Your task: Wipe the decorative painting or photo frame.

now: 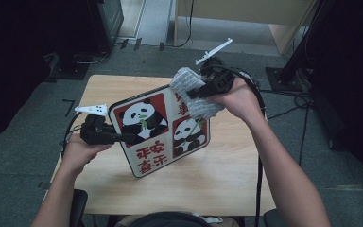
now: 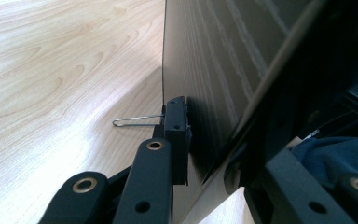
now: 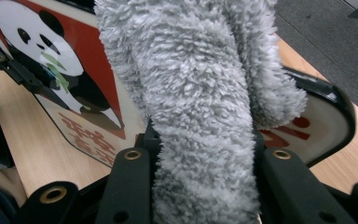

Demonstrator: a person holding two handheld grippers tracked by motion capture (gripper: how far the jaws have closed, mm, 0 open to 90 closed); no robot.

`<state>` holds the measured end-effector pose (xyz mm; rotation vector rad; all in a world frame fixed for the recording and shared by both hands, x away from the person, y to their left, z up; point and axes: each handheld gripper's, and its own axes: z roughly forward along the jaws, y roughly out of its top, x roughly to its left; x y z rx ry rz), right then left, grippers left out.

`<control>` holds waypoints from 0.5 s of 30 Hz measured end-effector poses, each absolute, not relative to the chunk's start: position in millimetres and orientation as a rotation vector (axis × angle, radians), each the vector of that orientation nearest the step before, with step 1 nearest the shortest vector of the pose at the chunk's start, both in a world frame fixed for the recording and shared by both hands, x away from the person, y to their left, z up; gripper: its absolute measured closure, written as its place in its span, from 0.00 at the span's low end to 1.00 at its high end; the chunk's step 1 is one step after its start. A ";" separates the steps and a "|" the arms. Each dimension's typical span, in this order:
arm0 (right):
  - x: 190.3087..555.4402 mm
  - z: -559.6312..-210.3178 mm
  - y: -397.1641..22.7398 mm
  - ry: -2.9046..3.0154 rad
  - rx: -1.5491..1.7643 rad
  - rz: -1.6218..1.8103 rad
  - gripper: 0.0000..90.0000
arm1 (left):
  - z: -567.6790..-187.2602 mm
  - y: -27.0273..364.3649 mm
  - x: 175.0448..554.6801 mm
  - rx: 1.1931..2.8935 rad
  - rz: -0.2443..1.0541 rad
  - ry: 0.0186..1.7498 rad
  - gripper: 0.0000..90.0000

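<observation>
Cloth [image 3: 200, 116] in right tongs [image 3: 204, 154], pressed on panda board [image 1: 163, 127].

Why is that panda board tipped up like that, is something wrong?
Nothing looks damaged. The panda board stands tilted on its lower edge because the left gripper clamps its rim, while the right gripper presses a grey fluffy cloth against it.

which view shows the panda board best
The high view: the whole panda board shows there, tilted up off the table, left gripper clamped on its edge, grey cloth against its top. The left gripper view shows its dark back edge-on; the right gripper view shows part of its face behind the cloth.
</observation>
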<state>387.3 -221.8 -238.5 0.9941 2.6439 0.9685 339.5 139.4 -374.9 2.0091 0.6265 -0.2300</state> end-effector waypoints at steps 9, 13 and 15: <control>383.8 -247.9 -224.3 2.640 0.990 0.991 0.74 | -374.8 139.3 339.4 2.010 -0.228 0.623 0.85; 382.1 -252.9 -225.7 2.634 0.982 1.000 0.74 | -374.8 139.3 339.4 2.011 -0.227 0.621 0.85; 381.3 -256.1 -227.3 2.628 0.968 1.021 0.74 | -374.8 139.2 339.3 2.012 -0.225 0.620 0.85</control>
